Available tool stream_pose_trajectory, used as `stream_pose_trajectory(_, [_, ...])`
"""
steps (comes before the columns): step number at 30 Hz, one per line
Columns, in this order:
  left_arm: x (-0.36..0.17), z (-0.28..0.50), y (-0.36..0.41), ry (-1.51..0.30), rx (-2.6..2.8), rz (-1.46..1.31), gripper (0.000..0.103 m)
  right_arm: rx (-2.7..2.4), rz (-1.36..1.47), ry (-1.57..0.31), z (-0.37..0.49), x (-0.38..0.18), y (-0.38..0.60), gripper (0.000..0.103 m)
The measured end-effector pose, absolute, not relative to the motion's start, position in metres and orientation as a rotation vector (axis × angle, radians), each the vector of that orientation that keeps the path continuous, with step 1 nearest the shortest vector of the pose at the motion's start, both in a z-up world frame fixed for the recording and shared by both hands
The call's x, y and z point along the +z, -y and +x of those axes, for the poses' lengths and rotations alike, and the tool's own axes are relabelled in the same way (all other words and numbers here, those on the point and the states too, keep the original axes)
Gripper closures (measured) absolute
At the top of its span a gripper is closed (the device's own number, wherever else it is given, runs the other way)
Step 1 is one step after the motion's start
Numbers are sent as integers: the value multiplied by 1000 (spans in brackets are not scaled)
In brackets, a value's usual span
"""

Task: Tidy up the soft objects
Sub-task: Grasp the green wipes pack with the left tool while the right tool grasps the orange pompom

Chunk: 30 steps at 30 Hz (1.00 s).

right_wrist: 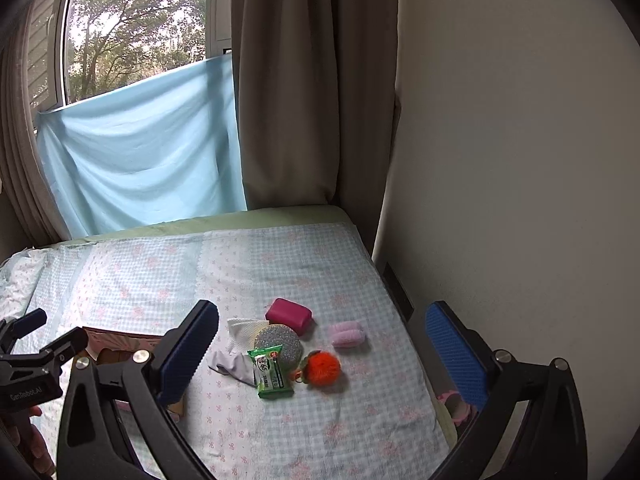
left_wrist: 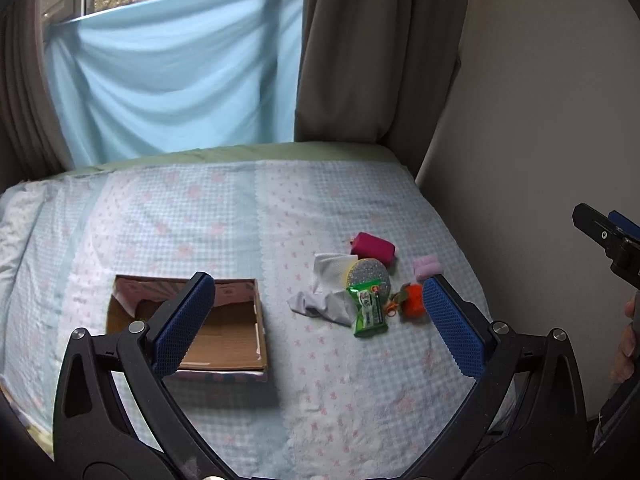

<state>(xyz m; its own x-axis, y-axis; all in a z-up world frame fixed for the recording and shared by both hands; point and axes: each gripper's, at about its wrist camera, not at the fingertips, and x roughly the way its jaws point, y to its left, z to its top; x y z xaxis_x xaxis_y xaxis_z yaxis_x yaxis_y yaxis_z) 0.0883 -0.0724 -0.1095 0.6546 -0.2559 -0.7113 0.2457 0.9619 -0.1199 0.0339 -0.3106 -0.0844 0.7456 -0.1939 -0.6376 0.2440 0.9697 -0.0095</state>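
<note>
Blue ribbed pads lined both pairs of tongs, and both stood spread wide with nothing between them. The left tongs (left_wrist: 318, 320) hung above the bed (left_wrist: 224, 216), their left pad over the near corner of the cardboard box (left_wrist: 224, 332), their right pad just in front of the orange pompom (left_wrist: 412, 300), touching neither. The right tongs (right_wrist: 322, 350) hovered likewise, holding nothing, with the soft things lying in the gap between their pads and the right pad reaching past the bed's edge toward the wall (right_wrist: 520, 160). On the checked bedcover the box lay open and shallow to the left, well apart from the heap. The heap itself sat to the right: nearest, a green packet (left_wrist: 367, 312) rested against a pale grey cloth (left_wrist: 320, 306) and overlapped a round glittery sponge (left_wrist: 370, 276); the pompom lay just beside the packet on its right. Behind the sponge a white tissue (left_wrist: 330, 268) was crumpled, and farther back a magenta pouch (left_wrist: 374, 246) touched the sponge's far rim. A small pink fuzzy roll (left_wrist: 426, 266) lay apart to the right, close to the bed's edge. Between box and heap only bare bedcover showed. Beyond the bed a light blue sheet (left_wrist: 172, 80) hung across the window (right_wrist: 136, 28), flanked by brown curtains (left_wrist: 360, 48), and trees showed through the glass.
</note>
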Motion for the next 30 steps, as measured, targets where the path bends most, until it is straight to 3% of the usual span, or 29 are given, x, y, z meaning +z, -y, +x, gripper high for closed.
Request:
stream_pose_trajectory(17, [-339,189,204,-1101,-292,-31,0,-152,358,-1050,139,-310,400,0])
stream_pose_trajectory(23, [-415,207,228,-1139,-254,-28,15,-176,460,-1128,165,-386,406,0])
stream_pose_trajectory(26, [-439,212,237,-1135,-236,-14,18,-184,496,-1158,178,-415,406,6])
stream_pose_trajectory(30, [-460,214,247,-1149,-234,12,30,-203,537,-1206,191,-443,405,8])
